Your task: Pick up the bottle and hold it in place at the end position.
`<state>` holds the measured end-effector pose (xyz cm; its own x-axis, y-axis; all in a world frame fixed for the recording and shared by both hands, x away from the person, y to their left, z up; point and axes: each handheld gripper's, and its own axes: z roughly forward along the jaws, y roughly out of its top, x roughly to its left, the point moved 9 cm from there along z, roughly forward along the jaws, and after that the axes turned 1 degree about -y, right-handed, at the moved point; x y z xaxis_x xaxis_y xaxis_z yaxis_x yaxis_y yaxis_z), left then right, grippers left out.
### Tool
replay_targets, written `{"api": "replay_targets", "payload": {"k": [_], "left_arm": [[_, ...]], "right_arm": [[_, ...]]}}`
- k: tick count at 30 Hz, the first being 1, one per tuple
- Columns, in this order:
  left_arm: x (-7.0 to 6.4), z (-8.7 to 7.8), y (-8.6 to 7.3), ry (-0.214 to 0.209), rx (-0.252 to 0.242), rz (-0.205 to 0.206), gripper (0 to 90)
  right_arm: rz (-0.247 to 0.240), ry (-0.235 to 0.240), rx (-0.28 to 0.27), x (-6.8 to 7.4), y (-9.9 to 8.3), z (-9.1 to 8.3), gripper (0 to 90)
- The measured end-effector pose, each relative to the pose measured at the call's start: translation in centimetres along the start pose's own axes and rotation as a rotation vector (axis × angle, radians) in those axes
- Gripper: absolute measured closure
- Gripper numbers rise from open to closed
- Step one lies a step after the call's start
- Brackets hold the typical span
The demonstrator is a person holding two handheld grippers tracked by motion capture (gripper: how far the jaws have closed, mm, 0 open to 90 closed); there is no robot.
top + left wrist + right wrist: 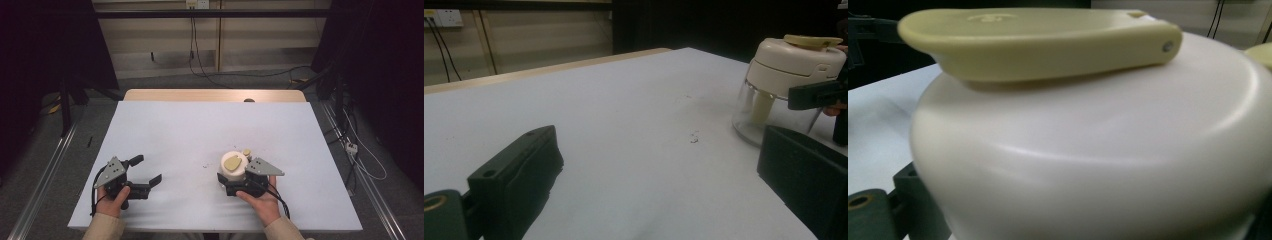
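**Steadying the chopper before the pull**

White sheeting covers the table we work at, with dark curtains at both sides and cables trailing along the far wall. Our right gripper has its jaws set around the body of the hand chopper, one black jaw showing at the lower left of the right gripper view with the cream lid pressed close against it; whether the jaws are pinching tight or only cradling it we cannot tell. Our left gripper rests on the sheet well apart from it, jaws spread wide and holding nothing. The chopper stands upright near our edge of the table, right of centre, its pale yellow pull handle lying flat on the lid above a clear bowl.

We judge the step in hand to be bracing the chopper. Next, the left gripper would need to cross over, narrow, and take the handle's edge cleanly.
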<state>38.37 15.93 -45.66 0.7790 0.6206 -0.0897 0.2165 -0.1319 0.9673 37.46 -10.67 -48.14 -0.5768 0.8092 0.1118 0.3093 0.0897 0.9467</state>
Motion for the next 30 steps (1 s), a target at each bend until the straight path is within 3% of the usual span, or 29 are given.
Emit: {"api": "replay_targets", "payload": {"k": [30], "left_arm": [[0.12, -0.03, 0.05, 0.002, -0.007, 0.004, 3.2]], "right_arm": [[-0.001, 0.012, -0.012, -0.66, 0.68, 0.07, 6.7]]}}
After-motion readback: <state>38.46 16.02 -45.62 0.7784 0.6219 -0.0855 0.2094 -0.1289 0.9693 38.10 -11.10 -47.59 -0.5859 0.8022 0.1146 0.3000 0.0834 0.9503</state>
